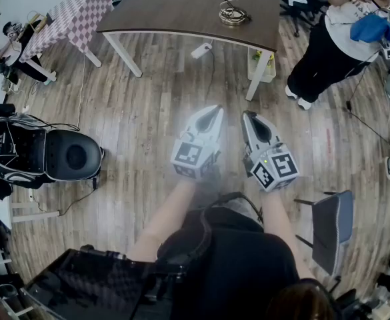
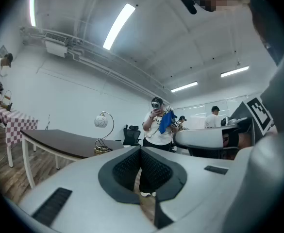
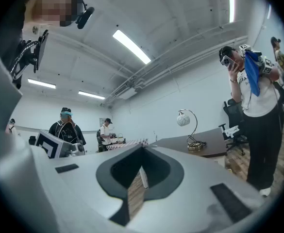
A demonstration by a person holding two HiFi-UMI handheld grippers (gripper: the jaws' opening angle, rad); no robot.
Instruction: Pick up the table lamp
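Table lamp (image 1: 233,12) stands toward the far side of the dark bench (image 1: 175,9), well apart from both grippers, with its cord (image 1: 229,20) coiled around the base. The left gripper (image 1: 213,110) and right gripper (image 1: 249,115) are held level above the wooden floor (image 1: 148,125), side by side, jaws pressed together on nothing. The likely trouble is that a gripper arriving still closed would shove the lamp instead of taking it. The thin arched neck could twist in the jaws, and the loose cord may snag or drag. A bystander (image 1: 341,39) stands close to the bench's right end.
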